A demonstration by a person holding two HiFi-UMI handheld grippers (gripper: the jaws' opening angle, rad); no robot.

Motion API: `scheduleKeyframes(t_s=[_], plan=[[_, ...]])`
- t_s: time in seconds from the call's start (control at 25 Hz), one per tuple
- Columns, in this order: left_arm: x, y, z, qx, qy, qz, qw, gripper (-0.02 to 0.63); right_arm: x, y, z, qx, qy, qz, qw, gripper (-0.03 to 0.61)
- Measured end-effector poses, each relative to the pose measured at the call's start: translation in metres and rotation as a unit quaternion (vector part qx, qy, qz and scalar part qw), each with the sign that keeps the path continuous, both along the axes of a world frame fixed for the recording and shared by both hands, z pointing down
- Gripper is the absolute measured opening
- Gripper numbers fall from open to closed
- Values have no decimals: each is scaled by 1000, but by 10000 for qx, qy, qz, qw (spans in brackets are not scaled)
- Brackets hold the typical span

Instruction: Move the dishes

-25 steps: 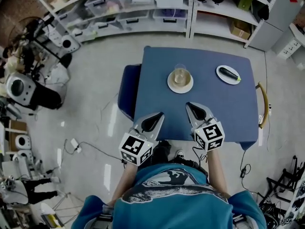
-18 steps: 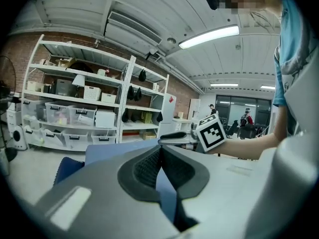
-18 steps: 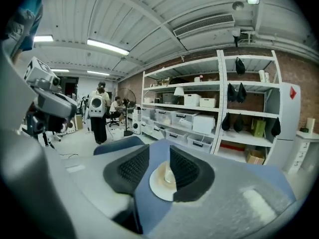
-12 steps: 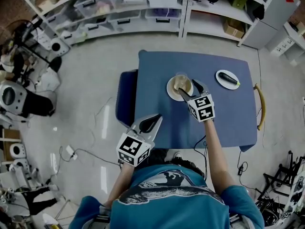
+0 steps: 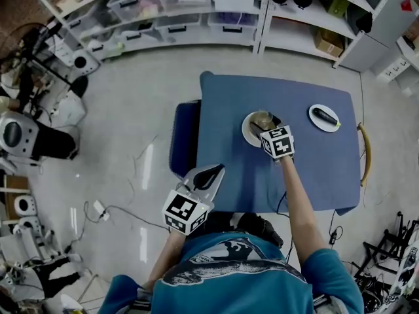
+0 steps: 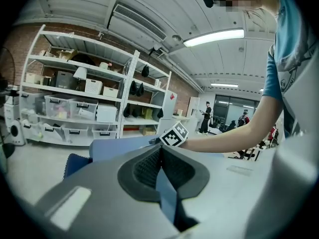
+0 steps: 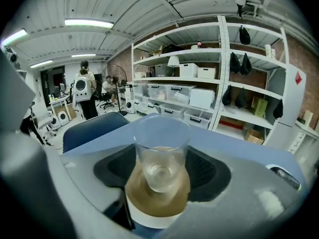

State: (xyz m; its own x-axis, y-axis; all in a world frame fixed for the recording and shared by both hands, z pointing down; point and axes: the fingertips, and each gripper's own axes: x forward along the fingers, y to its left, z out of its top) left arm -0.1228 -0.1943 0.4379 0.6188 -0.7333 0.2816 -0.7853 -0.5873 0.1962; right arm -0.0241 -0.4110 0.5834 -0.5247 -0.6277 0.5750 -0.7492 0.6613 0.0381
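A clear glass (image 7: 160, 138) stands upright on a round plate (image 7: 149, 210) with a brown top, near the middle of the blue table (image 5: 308, 169). My right gripper (image 5: 263, 122) reaches over that plate. Its jaws have just been opening and stand wide on either side of the glass, pads (image 7: 209, 171) apart from it. A small white plate (image 5: 324, 118) with a dark vegetable lies at the table's far right. My left gripper (image 5: 213, 171) hovers off the table's near left corner, jaws together and empty, tips meeting in the left gripper view (image 6: 159, 151).
A dark blue chair (image 5: 184, 136) is tucked against the table's left side. White shelves (image 5: 196, 12) with bins line the back wall. A curved yellow piece (image 5: 364, 152) hangs past the table's right edge. Cables and equipment lie on the floor at the left.
My right gripper has moved from the table's near edge forward to the plate and opened its jaws around the glass. The left gripper has drifted a little towards the table.
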Motion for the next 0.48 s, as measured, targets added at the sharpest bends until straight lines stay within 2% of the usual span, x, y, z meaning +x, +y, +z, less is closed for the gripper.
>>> scheduleKeyframes(t_s=[0.04,0.24,0.48], plan=[[-3,0,2,-15,2,-4,10000,14,0,-2,1,12,-20,49,10000,277],[-10,-2,6,-57,26,-60,10000,14,3,0,0,83,-46,-5,10000,278],[1,-7,5,-57,-27,-134,9999,14,3,6,-18,450,-246,-190,9985,276]])
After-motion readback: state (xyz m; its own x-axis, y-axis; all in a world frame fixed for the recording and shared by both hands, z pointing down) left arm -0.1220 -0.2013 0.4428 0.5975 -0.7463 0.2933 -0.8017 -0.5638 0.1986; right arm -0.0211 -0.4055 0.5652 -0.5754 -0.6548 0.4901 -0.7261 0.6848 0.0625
